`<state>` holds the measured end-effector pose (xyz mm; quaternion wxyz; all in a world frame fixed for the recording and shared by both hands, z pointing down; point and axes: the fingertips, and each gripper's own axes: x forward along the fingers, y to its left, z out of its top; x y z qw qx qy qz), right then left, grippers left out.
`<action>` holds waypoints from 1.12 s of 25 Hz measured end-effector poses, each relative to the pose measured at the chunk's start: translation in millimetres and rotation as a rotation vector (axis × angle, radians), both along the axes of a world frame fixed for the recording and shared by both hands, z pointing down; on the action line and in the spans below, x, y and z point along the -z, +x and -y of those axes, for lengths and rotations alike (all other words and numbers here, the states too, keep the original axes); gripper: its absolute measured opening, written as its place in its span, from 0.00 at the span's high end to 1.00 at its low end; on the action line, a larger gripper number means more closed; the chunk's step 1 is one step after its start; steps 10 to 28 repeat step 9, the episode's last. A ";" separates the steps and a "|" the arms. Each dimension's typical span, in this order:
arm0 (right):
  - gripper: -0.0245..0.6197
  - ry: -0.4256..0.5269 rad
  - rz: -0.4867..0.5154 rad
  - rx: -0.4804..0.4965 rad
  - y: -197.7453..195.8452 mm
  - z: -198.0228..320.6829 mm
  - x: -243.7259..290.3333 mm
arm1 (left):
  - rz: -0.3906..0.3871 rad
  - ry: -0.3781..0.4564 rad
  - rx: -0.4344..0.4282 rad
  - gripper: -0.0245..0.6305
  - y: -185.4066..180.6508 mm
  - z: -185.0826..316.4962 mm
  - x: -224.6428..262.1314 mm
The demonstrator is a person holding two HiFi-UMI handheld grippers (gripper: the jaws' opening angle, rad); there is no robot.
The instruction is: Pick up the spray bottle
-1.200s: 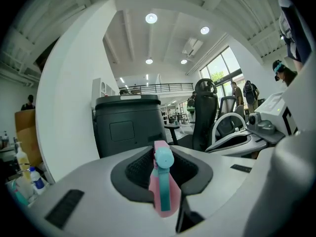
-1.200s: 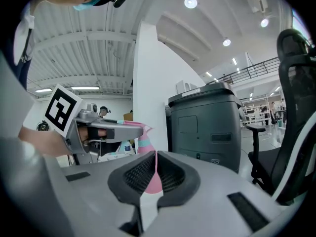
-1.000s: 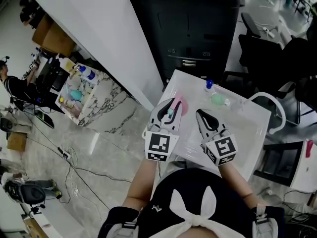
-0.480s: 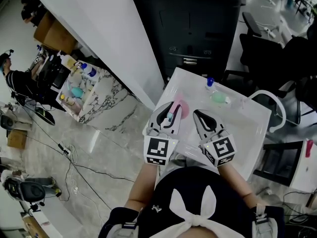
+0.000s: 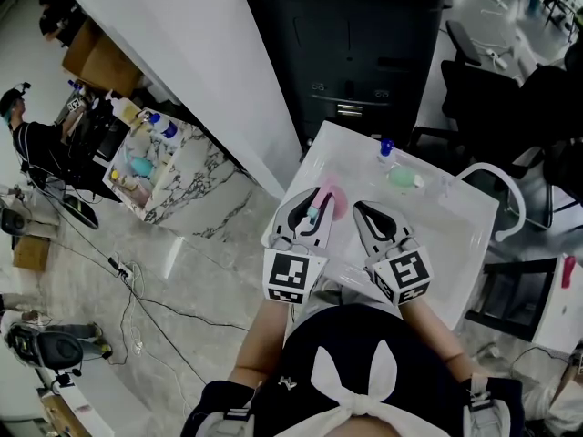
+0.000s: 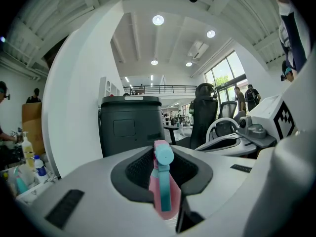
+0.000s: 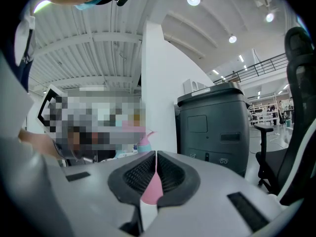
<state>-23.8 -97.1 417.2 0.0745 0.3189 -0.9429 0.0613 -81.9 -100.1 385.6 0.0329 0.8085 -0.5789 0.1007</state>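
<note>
White table (image 5: 455, 235) lies under both tongs. The left gripper (image 5: 314, 200) is clamped on the pink spray bottle (image 5: 330, 198) over the near-left corner, seemingly lifted clear, so the pick looks done. The right gripper (image 5: 361, 211), pinched together, carries nothing. Against the earlier frames, hardly anything has shifted.

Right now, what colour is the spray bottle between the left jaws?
The spray bottle is pink with a turquoise head; left gripper view shows it best.
</note>
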 end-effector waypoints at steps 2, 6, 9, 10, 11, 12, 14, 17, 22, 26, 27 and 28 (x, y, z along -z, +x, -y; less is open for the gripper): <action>0.92 -0.001 0.000 -0.003 1.2 -1.1 -1.4 | -0.001 -0.001 -0.002 0.82 0.4 -0.7 -1.1; 0.92 -0.006 -0.006 -0.009 4.0 -0.8 -2.0 | -0.006 -0.008 -0.006 0.82 1.5 0.5 -1.8; 0.92 -0.009 -0.008 -0.015 6.8 0.8 -1.8 | -0.008 -0.012 -0.010 0.82 3.8 2.3 -1.3; 0.92 -0.009 -0.008 -0.015 6.8 0.8 -1.8 | -0.008 -0.012 -0.010 0.82 3.8 2.3 -1.3; 0.92 -0.009 -0.008 -0.015 6.8 0.8 -1.8 | -0.008 -0.012 -0.010 0.82 3.8 2.3 -1.3; 0.92 -0.009 -0.008 -0.015 6.8 0.8 -1.8 | -0.008 -0.012 -0.010 0.82 3.8 2.3 -1.3; 0.92 -0.009 -0.008 -0.015 6.8 0.8 -1.8 | -0.008 -0.012 -0.010 0.82 3.8 2.3 -1.3; 0.92 -0.009 -0.008 -0.015 6.8 0.8 -1.8 | -0.008 -0.012 -0.010 0.82 3.8 2.3 -1.3; 0.92 -0.009 -0.008 -0.015 6.8 0.8 -1.8 | -0.008 -0.012 -0.010 0.82 3.8 2.3 -1.3; 0.92 -0.009 -0.008 -0.015 6.8 0.8 -1.8 | -0.008 -0.012 -0.010 0.82 3.8 2.3 -1.3; 0.92 -0.009 -0.008 -0.015 6.8 0.8 -1.8 | -0.008 -0.012 -0.010 0.82 3.8 2.3 -1.3; 0.92 -0.009 -0.008 -0.015 6.8 0.8 -1.8 | -0.008 -0.012 -0.010 0.82 3.8 2.3 -1.3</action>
